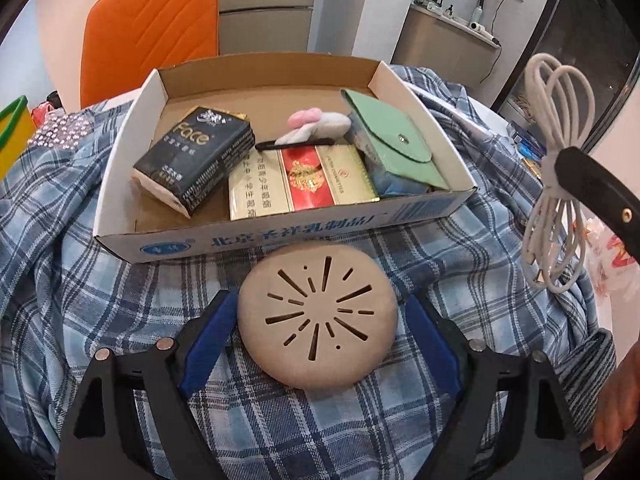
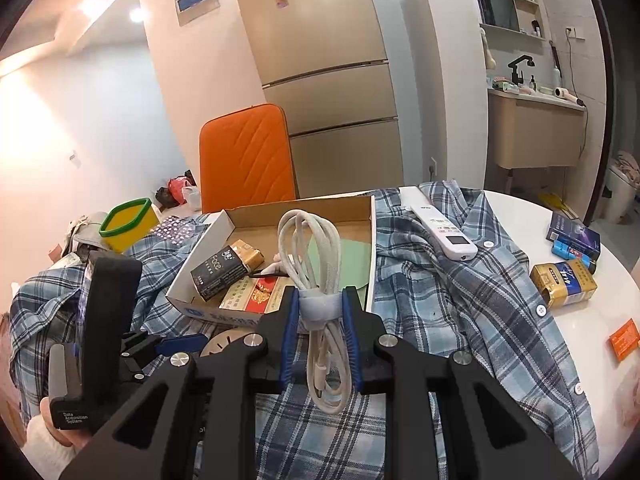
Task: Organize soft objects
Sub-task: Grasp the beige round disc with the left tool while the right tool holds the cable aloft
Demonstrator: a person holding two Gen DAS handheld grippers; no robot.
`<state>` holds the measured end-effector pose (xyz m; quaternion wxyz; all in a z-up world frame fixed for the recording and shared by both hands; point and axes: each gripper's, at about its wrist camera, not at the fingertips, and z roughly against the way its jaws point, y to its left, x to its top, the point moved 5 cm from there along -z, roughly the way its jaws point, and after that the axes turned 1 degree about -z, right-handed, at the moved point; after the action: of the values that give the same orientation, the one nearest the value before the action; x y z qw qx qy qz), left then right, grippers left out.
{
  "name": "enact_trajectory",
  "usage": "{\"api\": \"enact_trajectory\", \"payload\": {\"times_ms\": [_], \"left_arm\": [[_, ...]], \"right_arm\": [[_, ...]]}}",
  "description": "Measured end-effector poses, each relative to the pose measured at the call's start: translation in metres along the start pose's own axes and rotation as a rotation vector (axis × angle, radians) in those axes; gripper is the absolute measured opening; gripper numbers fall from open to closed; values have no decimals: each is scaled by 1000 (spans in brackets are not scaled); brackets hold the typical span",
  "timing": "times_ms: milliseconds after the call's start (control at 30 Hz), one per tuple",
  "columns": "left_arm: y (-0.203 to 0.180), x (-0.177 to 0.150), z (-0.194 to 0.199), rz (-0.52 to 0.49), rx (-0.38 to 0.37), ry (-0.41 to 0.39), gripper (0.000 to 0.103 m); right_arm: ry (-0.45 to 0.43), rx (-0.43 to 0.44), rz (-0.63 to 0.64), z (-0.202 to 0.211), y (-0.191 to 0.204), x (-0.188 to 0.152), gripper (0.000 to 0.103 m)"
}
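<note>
From the left wrist, the left gripper (image 1: 318,320) straddles a round tan pad (image 1: 318,316) on the plaid shirt (image 1: 100,280) just before the box (image 1: 280,236); its fingers stand apart beside it, so closing comes next. From the right wrist, the right gripper (image 2: 320,320) has its fingers clamped on a coiled white cable (image 2: 316,264), likely bound for the box.

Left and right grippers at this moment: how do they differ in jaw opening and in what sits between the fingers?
The left gripper stands wide, its blue pads flanking a round tan disc lying on the plaid shirt; whether they press it is unclear. The right gripper is nearly closed, clamped on the strap of a coiled white cable, held aloft. Both share black fingers with blue pads.
</note>
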<state>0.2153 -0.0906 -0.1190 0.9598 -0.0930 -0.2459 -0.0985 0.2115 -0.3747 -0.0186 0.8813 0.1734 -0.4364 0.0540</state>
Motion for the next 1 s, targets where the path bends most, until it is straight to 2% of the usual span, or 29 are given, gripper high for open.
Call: {"api": "enact_trajectory", "payload": {"times_ms": [300,367,467,567,767,833,900,1000], "left_arm": [[-7,0,-9,-33,40,30,85],[-9,0,-8,-40,49,22,82],[-15,2,-2,-40,-20,-13,80],[-18,3,15,-51,-39,-104,79],[-30,2,62,-111,-30,-344,79],[-31,1,77,-115,-56,-418,79],[-30,-1,92,-105,-17,-499,79],[-24,-4,108,-92,0,-582,79]], "right_arm": [[18,-3,8,-5,0,-3,23],[25,1,11,-8,1,-4,23],[33,-3,24,-11,3,-6,23],[32,0,31,-10,5,-7,23],[-6,18,25,-3,6,-3,23],[-20,33,16,0,6,-2,23],[-32,33,13,3,6,0,23],[-50,31,15,6,6,2,23]]}}
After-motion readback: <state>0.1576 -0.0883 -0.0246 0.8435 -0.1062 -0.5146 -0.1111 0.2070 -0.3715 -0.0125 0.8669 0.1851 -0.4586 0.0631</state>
